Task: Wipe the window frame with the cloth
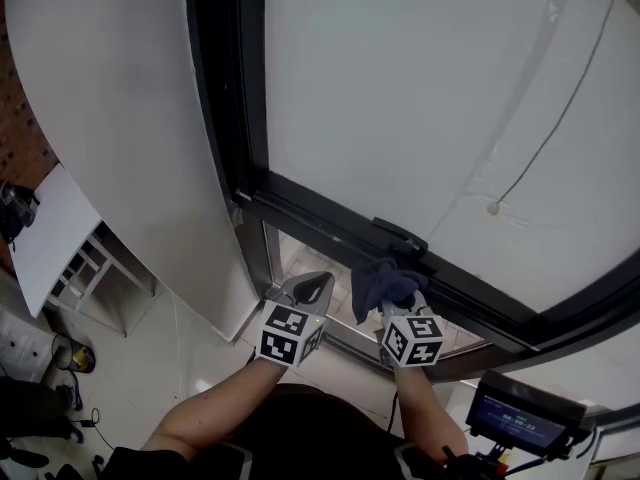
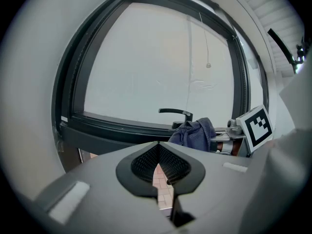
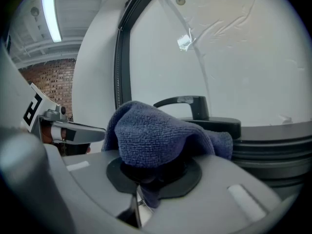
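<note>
The dark window frame [image 1: 330,223] runs diagonally under a frosted pane, with a black handle [image 1: 402,236] on its lower rail. My right gripper [image 1: 393,296] is shut on a dark blue cloth [image 1: 383,280], and the bunched cloth sits right against the rail just below the handle. In the right gripper view the cloth [image 3: 151,130] covers the jaws, with the handle [image 3: 183,101] close behind. My left gripper [image 1: 312,290] is shut and holds nothing, a little left of the cloth and short of the frame. The left gripper view shows the frame [image 2: 117,126], the cloth [image 2: 197,133] and the handle [image 2: 175,112].
A white wall panel [image 1: 120,148] stands left of the frame. A thin cord with a small pull [image 1: 493,208] hangs across the pane. A white shelf unit [image 1: 50,233] and floor clutter lie at lower left. A small monitor [image 1: 515,418] sits at lower right.
</note>
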{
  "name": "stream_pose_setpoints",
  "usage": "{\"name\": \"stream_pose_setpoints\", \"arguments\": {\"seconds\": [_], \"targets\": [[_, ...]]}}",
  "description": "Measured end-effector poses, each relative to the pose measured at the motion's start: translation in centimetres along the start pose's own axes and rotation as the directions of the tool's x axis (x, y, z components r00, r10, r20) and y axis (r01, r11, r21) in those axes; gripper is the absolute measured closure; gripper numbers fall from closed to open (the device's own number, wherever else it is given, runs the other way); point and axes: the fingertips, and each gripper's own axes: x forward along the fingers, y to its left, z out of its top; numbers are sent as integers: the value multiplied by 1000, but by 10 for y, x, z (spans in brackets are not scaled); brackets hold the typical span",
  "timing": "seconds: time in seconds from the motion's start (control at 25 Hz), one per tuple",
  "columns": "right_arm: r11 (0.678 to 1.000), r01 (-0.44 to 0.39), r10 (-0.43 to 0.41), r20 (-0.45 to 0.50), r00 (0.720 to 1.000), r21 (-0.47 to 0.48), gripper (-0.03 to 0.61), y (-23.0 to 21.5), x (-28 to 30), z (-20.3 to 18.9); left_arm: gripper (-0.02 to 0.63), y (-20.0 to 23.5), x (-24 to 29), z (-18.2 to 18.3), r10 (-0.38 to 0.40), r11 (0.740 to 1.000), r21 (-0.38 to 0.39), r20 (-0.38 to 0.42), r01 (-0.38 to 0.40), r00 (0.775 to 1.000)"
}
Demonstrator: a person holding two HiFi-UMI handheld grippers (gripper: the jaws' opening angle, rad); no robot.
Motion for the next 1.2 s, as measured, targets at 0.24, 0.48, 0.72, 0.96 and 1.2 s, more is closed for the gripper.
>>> {"name": "stream_pose_setpoints", "arguments": {"seconds": [0.24,0.48,0.72,0.96,1.2], "targets": [[1000,-18,18,-13,1000,-6,532,20,26,0,620,36,-13,-1,45,999,-26,12,-45,999],[1000,-26,26,-28,999,-4,532,37,50,-1,620,67,-22,-2,66,997,-44,19,-65,998],[999,-41,40,-21,999,-3,532,57,75,2,620,100,-35,-3,92,995,-48,29,-90,995],[999,-41,41,-12,999,-7,532,74,98,8,620,142,-51,5,130,991,-49,42,-128,991],[999,-42,42,-19,999,0,532,86,122,7,620,177,-59,13,156,987,-41,57,-154,986]]}}
